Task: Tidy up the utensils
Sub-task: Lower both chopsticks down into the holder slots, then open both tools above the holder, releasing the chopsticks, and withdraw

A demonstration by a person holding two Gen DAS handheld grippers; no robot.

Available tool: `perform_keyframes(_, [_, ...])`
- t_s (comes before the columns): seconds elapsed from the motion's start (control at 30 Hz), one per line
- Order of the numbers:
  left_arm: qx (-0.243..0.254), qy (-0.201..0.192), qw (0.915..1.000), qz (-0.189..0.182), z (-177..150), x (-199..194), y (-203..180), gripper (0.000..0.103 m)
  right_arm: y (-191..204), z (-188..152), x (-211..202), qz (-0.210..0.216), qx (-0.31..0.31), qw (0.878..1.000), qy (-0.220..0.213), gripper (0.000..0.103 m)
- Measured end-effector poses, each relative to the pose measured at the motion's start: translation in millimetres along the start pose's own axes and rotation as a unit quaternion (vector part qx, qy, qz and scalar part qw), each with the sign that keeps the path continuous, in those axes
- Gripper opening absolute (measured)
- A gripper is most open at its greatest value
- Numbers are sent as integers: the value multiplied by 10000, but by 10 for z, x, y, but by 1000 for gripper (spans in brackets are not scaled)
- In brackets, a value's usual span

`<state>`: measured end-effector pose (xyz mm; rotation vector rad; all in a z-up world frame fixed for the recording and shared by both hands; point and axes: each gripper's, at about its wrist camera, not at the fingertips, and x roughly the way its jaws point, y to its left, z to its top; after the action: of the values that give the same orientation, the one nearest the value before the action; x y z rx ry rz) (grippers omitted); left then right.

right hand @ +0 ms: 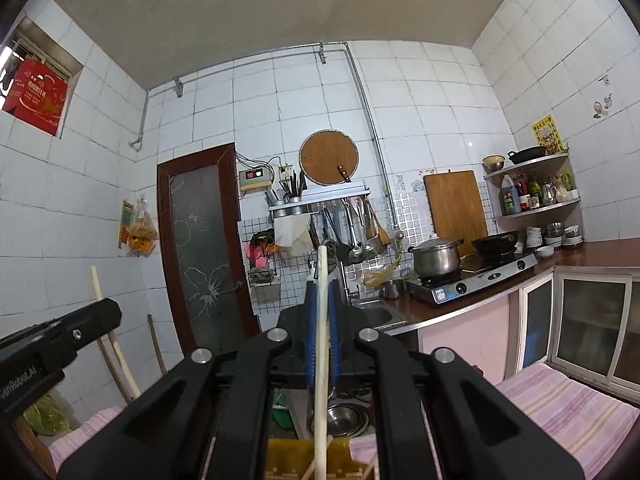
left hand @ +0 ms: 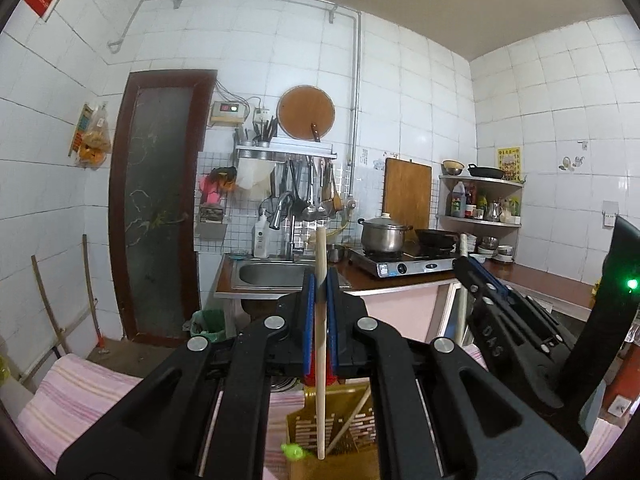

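My left gripper (left hand: 320,280) is shut on a pale wooden chopstick (left hand: 321,340), held upright, its lower end inside a yellow slotted utensil holder (left hand: 340,424) that holds another chopstick. My right gripper (right hand: 320,292) is shut on a second wooden chopstick (right hand: 320,360), also upright, its lower end going down into the same yellow holder (right hand: 288,456). The right gripper shows at the right of the left wrist view (left hand: 480,276), the left gripper's body at the left of the right wrist view (right hand: 60,336). Both stand close side by side above the holder.
The holder stands on a pink striped cloth (left hand: 80,392), also seen in the right wrist view (right hand: 560,404). Metal bowls (right hand: 344,420) lie just beyond it. Further off are a sink (left hand: 272,274), a stove with a pot (left hand: 384,234) and a brown door (left hand: 160,200).
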<state>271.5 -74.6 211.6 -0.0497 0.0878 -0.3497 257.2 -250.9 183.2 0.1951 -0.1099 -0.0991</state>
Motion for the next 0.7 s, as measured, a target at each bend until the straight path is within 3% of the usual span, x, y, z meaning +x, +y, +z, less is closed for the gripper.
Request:
perform_keyframes(0.2, [12,65,10000,30,-172,411,41,4,-34,-158,367,-132,-79,9999,-31,6])
perform_keyframes(0.33, [-31,317,9995,55,-411,661,101,4,-91,-299,559,-221,-15,9997,39,6])
perform_keyframes(0.57, [-161,724,9972,111,-744,890,191,4,-124,-550,695,-401,-34,9992,42,6])
perform_keyframes(0.7, [-160,756,9967,229,-832,885,243,5,-130,-667,696,-400,-113,9991,128,6])
